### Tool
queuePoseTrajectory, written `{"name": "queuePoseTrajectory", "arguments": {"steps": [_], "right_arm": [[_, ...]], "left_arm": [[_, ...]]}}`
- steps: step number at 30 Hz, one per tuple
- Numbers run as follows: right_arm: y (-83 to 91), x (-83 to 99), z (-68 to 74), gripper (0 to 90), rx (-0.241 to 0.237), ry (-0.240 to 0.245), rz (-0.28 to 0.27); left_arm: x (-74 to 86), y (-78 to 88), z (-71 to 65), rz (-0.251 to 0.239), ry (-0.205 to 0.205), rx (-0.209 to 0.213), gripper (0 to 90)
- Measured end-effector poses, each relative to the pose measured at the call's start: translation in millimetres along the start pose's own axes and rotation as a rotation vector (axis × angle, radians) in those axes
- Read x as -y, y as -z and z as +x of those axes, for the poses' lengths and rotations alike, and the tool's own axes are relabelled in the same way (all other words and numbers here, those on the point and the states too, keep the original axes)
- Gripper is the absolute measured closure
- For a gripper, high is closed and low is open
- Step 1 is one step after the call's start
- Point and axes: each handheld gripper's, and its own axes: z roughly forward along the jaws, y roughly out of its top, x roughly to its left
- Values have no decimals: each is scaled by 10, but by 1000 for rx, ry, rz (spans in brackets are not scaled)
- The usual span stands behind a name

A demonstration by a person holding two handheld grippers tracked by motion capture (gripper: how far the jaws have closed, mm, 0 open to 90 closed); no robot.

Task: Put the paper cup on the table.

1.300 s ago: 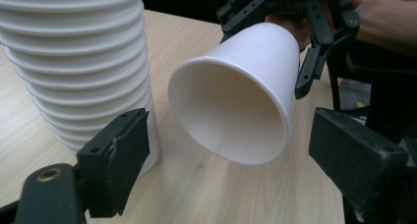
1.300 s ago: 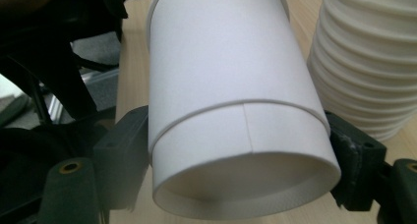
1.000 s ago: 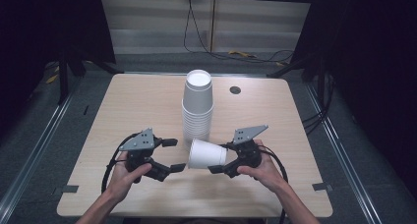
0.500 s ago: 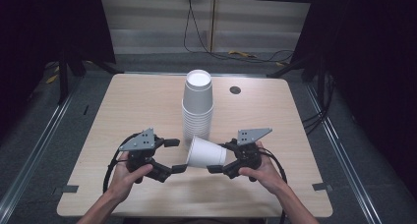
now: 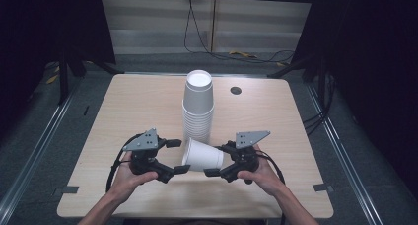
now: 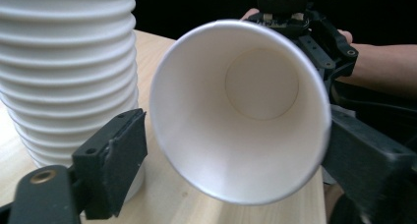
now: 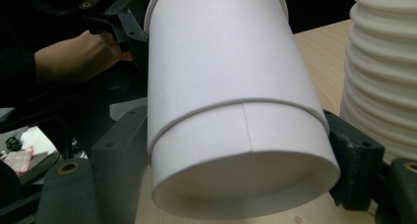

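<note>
1. Lying sideways at 6 o'clock of the stack (image 5: 198,106) on the tabletop (image 5: 123,106): cup (image 5: 203,156).
2. Clamping its base: right tool (image 5: 217,160).
3. Spreading apart around its rim: left tool (image 5: 176,156).

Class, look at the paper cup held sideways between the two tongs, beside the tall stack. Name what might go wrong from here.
1. The right tongs grip the thin-walled paper cup near its base; a harder squeeze may dent it.
2. The left tongs stand open around its rim, gripping nothing, so a handover could drop it.
3. The cup stack stands close behind and could be knocked.
</note>
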Motion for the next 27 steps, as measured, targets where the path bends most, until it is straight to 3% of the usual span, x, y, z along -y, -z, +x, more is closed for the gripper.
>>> {"name": "queuePoseTrajectory", "arguments": {"steps": [7, 17, 21, 27], "right_arm": [[-28, -12, 27, 228, -18, 4, -2], [-58, -50, 62, 229, -32, 15, -24], [-70, -53, 69, 228, -40, 19, -32], [-70, -50, 71, 228, -45, 21, -39]], "left_arm": [[34, -65, 16, 20, 6, 1, 1], [24, -152, 7, 22, 15, 49, 1], [9, -150, -4, -16, 9, 72, 51], [4, -163, -2, -25, 17, 78, 48]]}}
